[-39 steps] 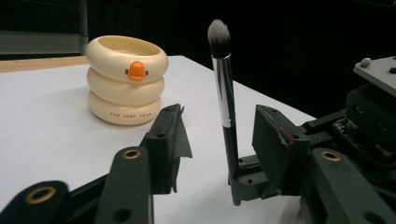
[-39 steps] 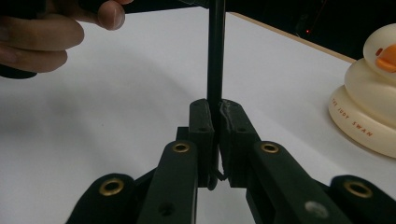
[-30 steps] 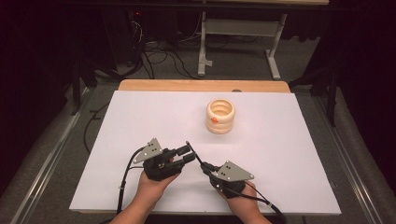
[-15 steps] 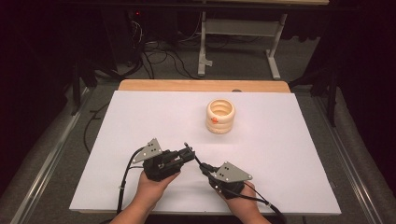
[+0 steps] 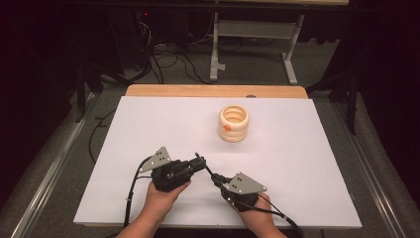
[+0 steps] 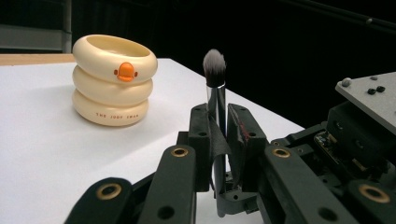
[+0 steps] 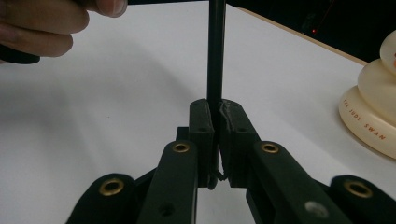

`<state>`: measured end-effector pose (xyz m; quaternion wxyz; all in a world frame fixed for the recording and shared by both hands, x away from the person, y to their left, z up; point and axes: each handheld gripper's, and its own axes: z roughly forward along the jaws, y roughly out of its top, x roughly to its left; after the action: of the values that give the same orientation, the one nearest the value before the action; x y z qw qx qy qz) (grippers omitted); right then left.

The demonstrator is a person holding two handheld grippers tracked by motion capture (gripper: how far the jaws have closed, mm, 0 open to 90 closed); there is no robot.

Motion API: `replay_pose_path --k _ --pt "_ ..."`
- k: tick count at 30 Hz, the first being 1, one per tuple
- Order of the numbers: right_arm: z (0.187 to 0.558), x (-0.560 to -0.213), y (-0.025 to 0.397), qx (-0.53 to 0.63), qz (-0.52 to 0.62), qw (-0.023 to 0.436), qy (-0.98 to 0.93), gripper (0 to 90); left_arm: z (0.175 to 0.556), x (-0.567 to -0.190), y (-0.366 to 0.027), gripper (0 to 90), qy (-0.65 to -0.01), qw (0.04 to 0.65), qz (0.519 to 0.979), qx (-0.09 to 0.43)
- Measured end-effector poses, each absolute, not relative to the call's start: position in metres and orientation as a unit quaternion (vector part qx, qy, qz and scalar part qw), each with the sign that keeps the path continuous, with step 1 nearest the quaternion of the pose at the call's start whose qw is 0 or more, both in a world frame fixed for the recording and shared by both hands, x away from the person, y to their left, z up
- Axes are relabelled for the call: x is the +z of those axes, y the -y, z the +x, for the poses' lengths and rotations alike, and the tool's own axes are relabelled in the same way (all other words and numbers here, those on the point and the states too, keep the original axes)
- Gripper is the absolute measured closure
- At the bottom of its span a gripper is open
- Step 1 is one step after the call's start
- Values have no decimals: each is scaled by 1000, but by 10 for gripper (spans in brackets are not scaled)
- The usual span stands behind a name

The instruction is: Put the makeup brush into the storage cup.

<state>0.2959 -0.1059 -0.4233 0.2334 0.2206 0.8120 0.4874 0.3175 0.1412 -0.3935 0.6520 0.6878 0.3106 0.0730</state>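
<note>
Between both tongs, a makeup brush (image 6: pixel 215 88)

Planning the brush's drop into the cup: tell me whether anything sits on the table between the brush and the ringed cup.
Nothing visible does. The makeup brush is clamped by both the left gripper and the right gripper, and the white table between it and the cream ringed cup lies bare. The cup stands upright, mouth open.

Both grippers are black, each topped by a grey three-cornered plate. The left gripper (image 5: pixel 197 162) trails a black cable toward 6 o'clock. Brass-ringed screws stud the right gripper's (image 7: pixel 217 109) linkage arms.
</note>
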Motion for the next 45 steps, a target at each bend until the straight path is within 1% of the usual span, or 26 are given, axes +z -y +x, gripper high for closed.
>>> replay_pose_path --k 12,24,31,38,45 --pt "295 -423 106 483 222 234 -814 862 318 -394 -140 824 -306 657 686 60" --pt "296 -423 106 488 223 225 -813 848 316 -394 -139 829 -300 658 688 65" --pt "297 -422 108 486 230 220 -814 780 316 -394 -138 829 -300 655 691 67" --pt "296 -420 107 489 231 226 -810 653 316 -395 -138 828 -299 653 692 70" --pt "295 -418 106 493 227 234 -807 572 314 -397 -133 828 -293 648 699 72"
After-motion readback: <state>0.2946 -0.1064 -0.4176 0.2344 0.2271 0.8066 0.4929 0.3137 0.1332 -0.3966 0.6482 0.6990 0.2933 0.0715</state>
